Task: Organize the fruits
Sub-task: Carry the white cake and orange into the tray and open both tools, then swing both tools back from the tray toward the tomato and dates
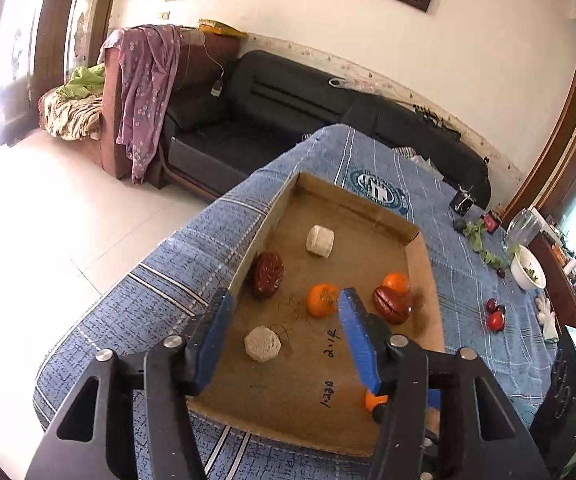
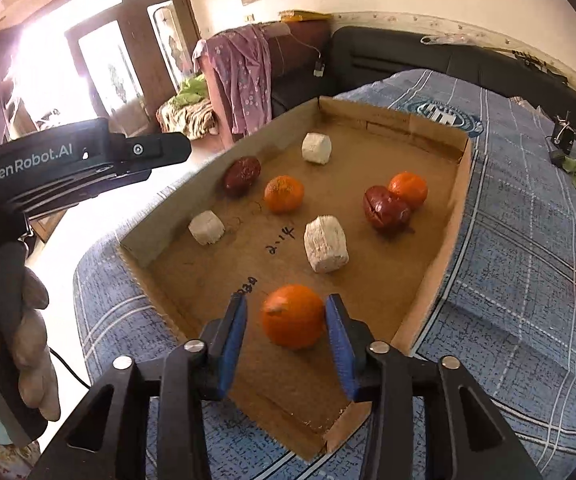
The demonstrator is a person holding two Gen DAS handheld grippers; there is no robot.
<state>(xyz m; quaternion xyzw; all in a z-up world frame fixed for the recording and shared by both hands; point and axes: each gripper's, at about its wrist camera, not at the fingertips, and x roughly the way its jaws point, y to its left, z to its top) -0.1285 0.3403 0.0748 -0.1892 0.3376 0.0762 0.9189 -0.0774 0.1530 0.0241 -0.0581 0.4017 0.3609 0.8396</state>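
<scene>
The cardboard tray (image 2: 462,184) lies flat on the blue checked cloth (image 2: 520,240), its long axis running away from both cameras toward the black sofa (image 1: 288,96). In the right wrist view the right gripper (image 2: 286,334) stands at the near end of the tray with its jaws partly spread around an orange (image 2: 293,316); the right pad is at the fruit's side and a narrow gap shows at the left pad, so no firm grip is visible. The fruit's stem end points to the left of that view. Farther into the tray lie three white chunks, the largest (image 2: 325,249) at mid-tray, two dark red fruits (image 2: 386,210), and two more oranges (image 2: 284,194). The left gripper (image 1: 284,336) hovers above the tray's near left part, jaws moderately apart and holding nothing. In the left wrist view its right finger and the other tool hide the largest chunk and most of the near orange. Only the right wrist view shows the left tool's black body (image 2: 68,160) and the gloved hand (image 2: 28,344) holding it. Beyond the tray's right wall small red fruits (image 1: 495,316), green leaves (image 1: 476,236) and a white bowl (image 1: 528,270) lie on the cloth.
</scene>
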